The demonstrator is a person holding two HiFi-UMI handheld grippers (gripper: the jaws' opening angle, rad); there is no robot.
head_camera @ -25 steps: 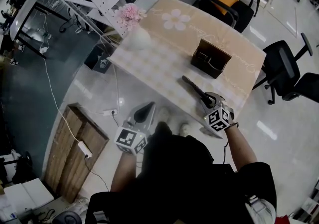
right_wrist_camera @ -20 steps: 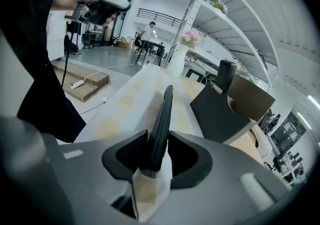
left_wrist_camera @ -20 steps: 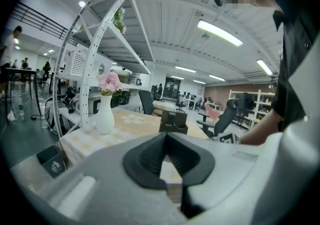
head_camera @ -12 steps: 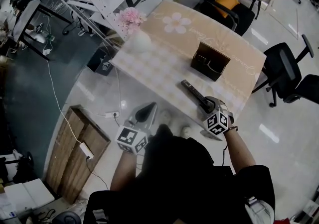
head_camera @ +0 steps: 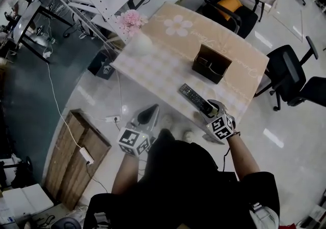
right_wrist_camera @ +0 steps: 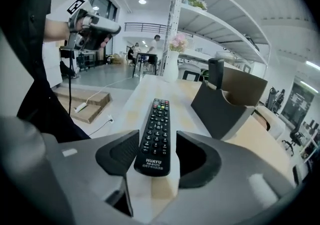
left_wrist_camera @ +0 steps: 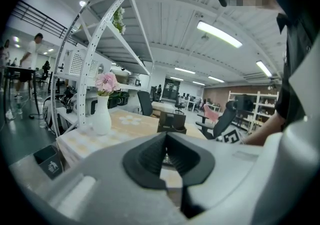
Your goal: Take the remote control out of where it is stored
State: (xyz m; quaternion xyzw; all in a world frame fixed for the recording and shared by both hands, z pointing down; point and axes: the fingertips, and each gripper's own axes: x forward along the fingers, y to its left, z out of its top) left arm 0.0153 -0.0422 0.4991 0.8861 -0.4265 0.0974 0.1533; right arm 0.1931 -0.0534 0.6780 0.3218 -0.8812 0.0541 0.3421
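Observation:
The black remote control (head_camera: 192,98) lies flat on the table, buttons up, in front of the dark brown holder (head_camera: 210,63). My right gripper (head_camera: 210,108) is at the remote's near end. Its jaws have just been opening. In the right gripper view the remote (right_wrist_camera: 156,134) lies between the pads of my right gripper (right_wrist_camera: 157,145) with a gap on each side, and the holder (right_wrist_camera: 227,99) stands to the right beyond it. My left gripper (head_camera: 147,114) hangs off the table's near edge, shut and empty, with the pads of the left gripper (left_wrist_camera: 164,158) meeting.
The beige checked table (head_camera: 153,65) carries a white vase of pink flowers (head_camera: 138,39) at its left end. Black office chairs (head_camera: 293,73) stand to the right and behind. A low wooden platform (head_camera: 76,151) with a power strip lies on the floor to the left.
The remote has gone from tilted in the right gripper's grip to lying flat on the table. The right jaws have opened off it. The left gripper has stayed put.

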